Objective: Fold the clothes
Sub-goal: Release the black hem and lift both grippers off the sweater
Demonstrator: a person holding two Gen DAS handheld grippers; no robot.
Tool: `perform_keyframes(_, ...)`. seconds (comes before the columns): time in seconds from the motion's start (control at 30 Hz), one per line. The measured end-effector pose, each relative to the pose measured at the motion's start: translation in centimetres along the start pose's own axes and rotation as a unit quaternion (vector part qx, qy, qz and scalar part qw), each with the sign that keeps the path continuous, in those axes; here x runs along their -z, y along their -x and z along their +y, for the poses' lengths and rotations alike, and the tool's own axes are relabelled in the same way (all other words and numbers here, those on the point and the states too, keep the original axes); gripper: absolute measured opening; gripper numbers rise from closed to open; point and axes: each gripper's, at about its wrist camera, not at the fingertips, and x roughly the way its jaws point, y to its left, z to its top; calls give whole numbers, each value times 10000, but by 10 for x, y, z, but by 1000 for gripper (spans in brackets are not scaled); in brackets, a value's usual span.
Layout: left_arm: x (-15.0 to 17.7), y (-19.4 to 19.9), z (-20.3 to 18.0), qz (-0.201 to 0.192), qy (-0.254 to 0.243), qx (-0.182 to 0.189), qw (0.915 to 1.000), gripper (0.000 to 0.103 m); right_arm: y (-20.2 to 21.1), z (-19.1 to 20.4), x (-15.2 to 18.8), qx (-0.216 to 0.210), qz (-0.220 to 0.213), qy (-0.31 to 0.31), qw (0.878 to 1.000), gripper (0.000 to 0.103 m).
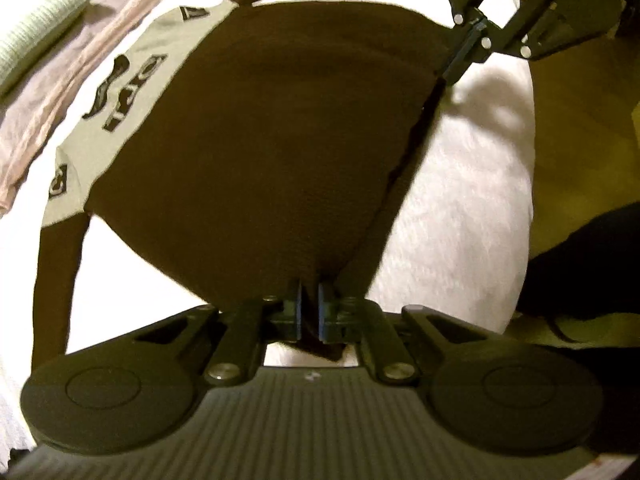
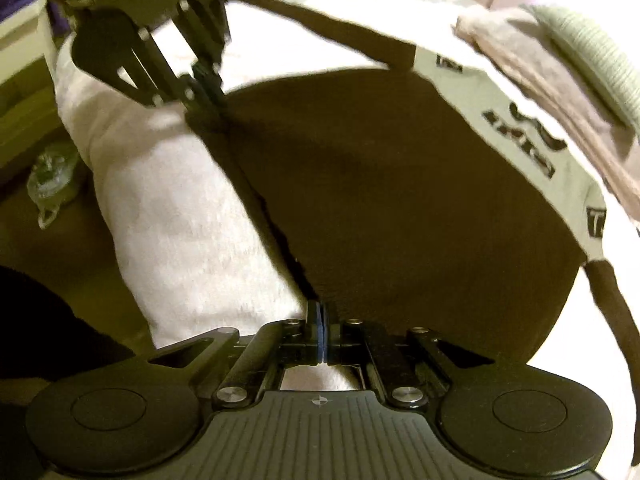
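Left hand-held gripper [image 1: 309,300] pinches brown garment [image 1: 280,140]; right hand-held gripper [image 2: 322,320] likewise; clear object [image 2: 52,184], maybe plastic, right view only.

- White fleecy cover [image 1: 460,208]: lies under the left hand-held gripper [image 1: 309,308] and stretches off to its right. It also lies under and left of the right hand-held gripper [image 2: 322,332].
- Brown floor [image 2: 80,248]: below the cover's edge, far left of the right hand-held gripper.
- Clear plastic object [image 2: 52,184]: on the floor just beside the cover's edge, up and left of the right hand-held gripper. Its kind cannot be told.
- Black shape [image 1: 580,260]: on the floor, right of the left hand-held gripper. It is blurred and cannot be identified.
- Pale furniture edge [image 2: 20,32]: far upper left of the right hand-held gripper.
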Motion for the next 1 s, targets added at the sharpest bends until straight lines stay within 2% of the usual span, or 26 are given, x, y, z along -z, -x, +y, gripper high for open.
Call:
perform_keyframes(0.13, 5, -2, -3, 20, -37, 212, 9998, 3, -3, -7, 13, 63, 191, -123, 9997, 0)
perform_keyframes(0.27, 12, -4, -4, 49, -39, 348, 9994, 2, -6, -10, 12, 55, 185, -131, 9997, 0)
perform_keyframes(0.4, 12, -3, -2, 57, 1, 421, 9991, 2, -2, -16, 10, 63, 279, -495, 9984, 0)
perform_keyframes(0.47, 11, 1, 2, 69, 108, 449, 9989, 3, 2, -21, 9, 106, 367, -679, 9970, 14)
perform_keyframes(0.53, 10, 6, 10, 103, 284, 435, 9986, 4, 12, -30, 7, 135, 394, -993, 9942, 39)
perform_keyframes(0.67, 3, 26, 33, 120, 1060, 367, 9936, 9, 39, -58, -1, 221, 322, -1956, 9799, 45)
perform_keyframes(0.77, -5, 43, 56, 110, 1867, 263, 9820, 11, 59, -86, -11, 401, 227, -2761, 9600, 45)
perform_keyframes(0.8, -7, 48, 64, 104, 2117, 210, 9771, 17, 66, -97, -16, 480, 183, -3055, 9508, 46)
perform_keyframes(0.9, -10, 64, 89, 40, 2862, 75, 9581, 26, 82, -124, -33, 608, 49, -3571, 9321, 47)
perform_keyframes(1.0, -10, 78, 116, -13, 3516, -67, 9361, 34, 96, -139, -52, 679, -176, -3620, 9295, 47)
